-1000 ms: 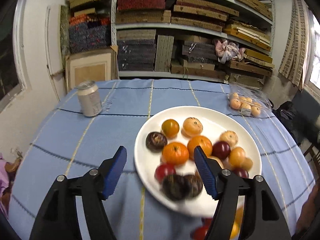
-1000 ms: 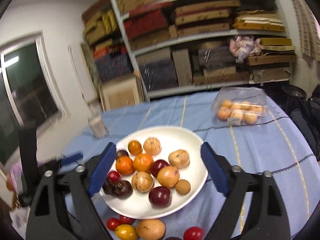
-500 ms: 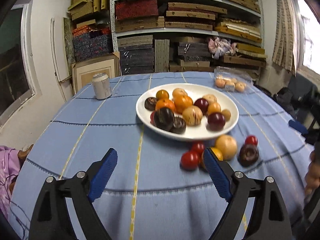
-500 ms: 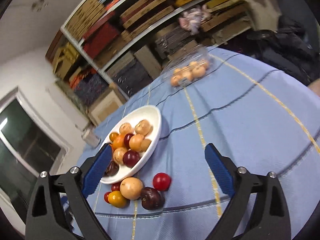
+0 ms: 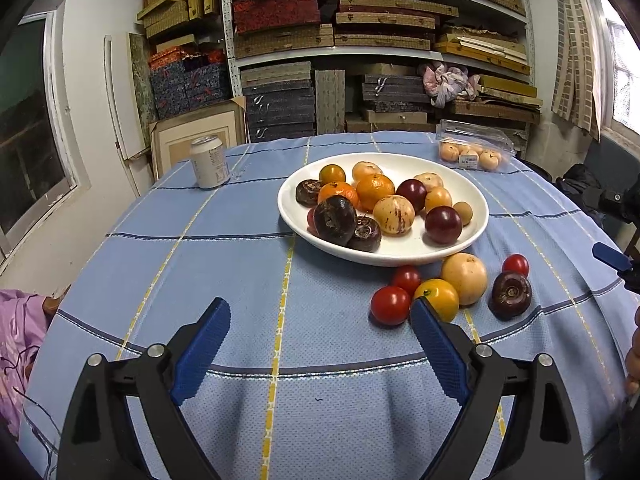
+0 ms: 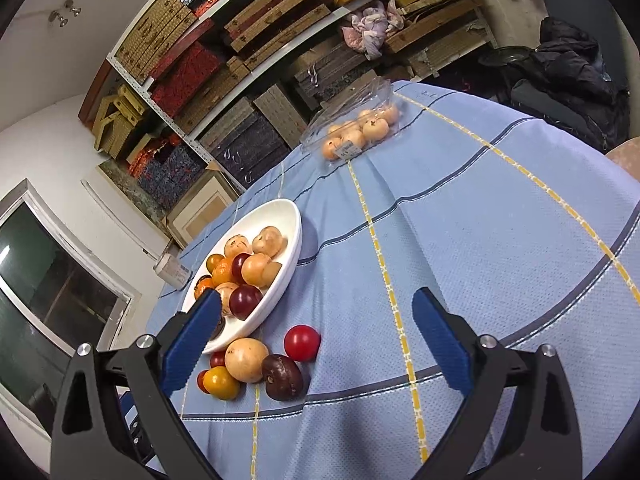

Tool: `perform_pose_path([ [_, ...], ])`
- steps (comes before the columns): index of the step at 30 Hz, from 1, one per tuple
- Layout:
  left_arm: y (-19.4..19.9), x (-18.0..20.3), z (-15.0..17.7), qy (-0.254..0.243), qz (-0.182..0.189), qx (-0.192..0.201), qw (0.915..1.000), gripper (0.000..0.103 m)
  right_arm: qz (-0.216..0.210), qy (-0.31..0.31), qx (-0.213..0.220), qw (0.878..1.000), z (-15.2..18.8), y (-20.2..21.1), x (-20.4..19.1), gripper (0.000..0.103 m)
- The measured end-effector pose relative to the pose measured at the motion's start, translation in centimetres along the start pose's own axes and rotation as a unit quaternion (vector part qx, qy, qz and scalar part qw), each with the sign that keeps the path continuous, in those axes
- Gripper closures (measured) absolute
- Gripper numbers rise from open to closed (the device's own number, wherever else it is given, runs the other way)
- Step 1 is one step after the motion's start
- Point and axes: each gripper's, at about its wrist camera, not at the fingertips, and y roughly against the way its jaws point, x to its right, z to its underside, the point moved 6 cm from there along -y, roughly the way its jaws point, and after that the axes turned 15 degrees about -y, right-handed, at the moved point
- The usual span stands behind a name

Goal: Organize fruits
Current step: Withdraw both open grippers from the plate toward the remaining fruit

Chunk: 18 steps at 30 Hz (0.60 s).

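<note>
A white plate [image 5: 416,245] in the middle of the blue tablecloth holds several fruits: oranges, dark plums, pale round ones. In front of it lie loose fruits: a red tomato [image 5: 390,305], a yellow tomato [image 5: 438,298], a pale round fruit [image 5: 464,278], a dark brown fruit [image 5: 510,294]. My left gripper [image 5: 320,308] hovers low over bare cloth short of them, jaws opening, nothing between them. My right gripper [image 6: 316,296] is open and empty, tilted. It sits to the right of the plate [image 6: 294,240], with the red tomato [image 6: 302,342] and dark fruit [image 6: 283,376] just ahead.
A drink can [image 5: 209,162] stands at the far left of the table. A clear plastic box of small orange fruits [image 5: 474,152] sits at the far right. Packed shelves [image 5: 360,40] rise behind. Purple cloth [image 5: 20,332] lies by the near left edge.
Both grippers pulled back from over the plate toward the near table edge and sank. Their jaws widened. The right gripper rolled, so its view now tilts.
</note>
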Motion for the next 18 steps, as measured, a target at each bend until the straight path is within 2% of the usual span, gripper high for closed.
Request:
perform_pose_path([
  [18, -0.57, 0.61, 0.36, -0.013, 0.000, -0.009, 0.9999, 0.010, 0.006, 0.018, -0.013, 1.000, 0.81, -0.52, -0.55, 0.009],
])
